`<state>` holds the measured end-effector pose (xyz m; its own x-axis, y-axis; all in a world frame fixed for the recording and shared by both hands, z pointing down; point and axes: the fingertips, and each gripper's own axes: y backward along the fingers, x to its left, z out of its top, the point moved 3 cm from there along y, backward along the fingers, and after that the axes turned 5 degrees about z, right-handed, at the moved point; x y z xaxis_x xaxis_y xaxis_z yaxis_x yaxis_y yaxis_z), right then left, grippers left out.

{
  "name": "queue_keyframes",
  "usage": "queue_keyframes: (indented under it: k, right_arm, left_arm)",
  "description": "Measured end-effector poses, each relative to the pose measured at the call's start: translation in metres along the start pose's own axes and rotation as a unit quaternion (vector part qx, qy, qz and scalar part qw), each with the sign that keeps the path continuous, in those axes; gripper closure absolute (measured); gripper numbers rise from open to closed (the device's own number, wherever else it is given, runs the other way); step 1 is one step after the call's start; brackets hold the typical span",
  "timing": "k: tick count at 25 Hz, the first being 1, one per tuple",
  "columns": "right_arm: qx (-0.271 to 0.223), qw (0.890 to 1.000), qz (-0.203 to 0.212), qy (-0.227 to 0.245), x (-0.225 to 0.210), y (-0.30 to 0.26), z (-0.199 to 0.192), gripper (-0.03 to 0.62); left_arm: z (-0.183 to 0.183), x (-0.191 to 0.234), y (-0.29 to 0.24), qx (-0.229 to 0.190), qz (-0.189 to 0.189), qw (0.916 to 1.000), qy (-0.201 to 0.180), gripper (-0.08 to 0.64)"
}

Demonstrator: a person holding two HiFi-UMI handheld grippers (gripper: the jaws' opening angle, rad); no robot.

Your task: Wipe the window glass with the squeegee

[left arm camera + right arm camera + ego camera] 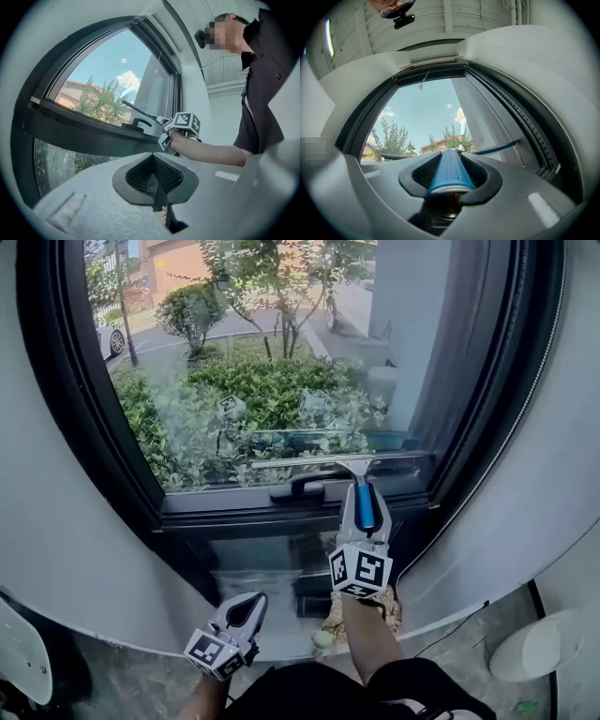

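The grey floor [469, 662] carries a white round object [541, 648] and a thin black cable [450, 627].

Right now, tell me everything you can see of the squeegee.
The squeegee has a blue cylindrical handle and a long silvery, metal-looking blade bar. The right gripper has its fingers shut on the handle. The bar lies level, apparently against the glass near the upper pane's bottom edge, right of centre, just above the dark window handle.
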<state>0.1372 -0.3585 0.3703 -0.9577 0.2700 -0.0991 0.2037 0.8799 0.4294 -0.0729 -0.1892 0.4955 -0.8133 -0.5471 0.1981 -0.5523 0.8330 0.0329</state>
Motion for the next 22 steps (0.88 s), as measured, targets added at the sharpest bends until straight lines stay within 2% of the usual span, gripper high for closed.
queue_keyframes:
  k: [7, 12, 19, 22]
  right_arm:
    - [-0.105, 0.993, 0.042, 0.026, 0.024, -0.022, 0.079, 0.460]
    - [-0.179, 0.983, 0.039, 0.012, 0.047, -0.065, 0.130, 0.460]
    - [-0.242, 0.970, 0.023, 0.014, 0.093, -0.127, 0.194, 0.460]
    - [-0.272, 0.962, 0.016, 0.025, 0.105, -0.139, 0.224, 0.460]
  left_arm:
    - [-0.006, -0.003, -0.001, -0.010, 0.021, 0.9997, -0.005, 0.558]
    - [0.006, 0.009, 0.003, -0.022, 0.012, 0.9996, -0.010, 0.558]
    - [0.057, 0.044, 0.017, -0.053, -0.012, 0.9979, -0.035, 0.558]
    - [0.065, 0.053, 0.015, -0.068, -0.025, 0.9965, -0.040, 0.558]
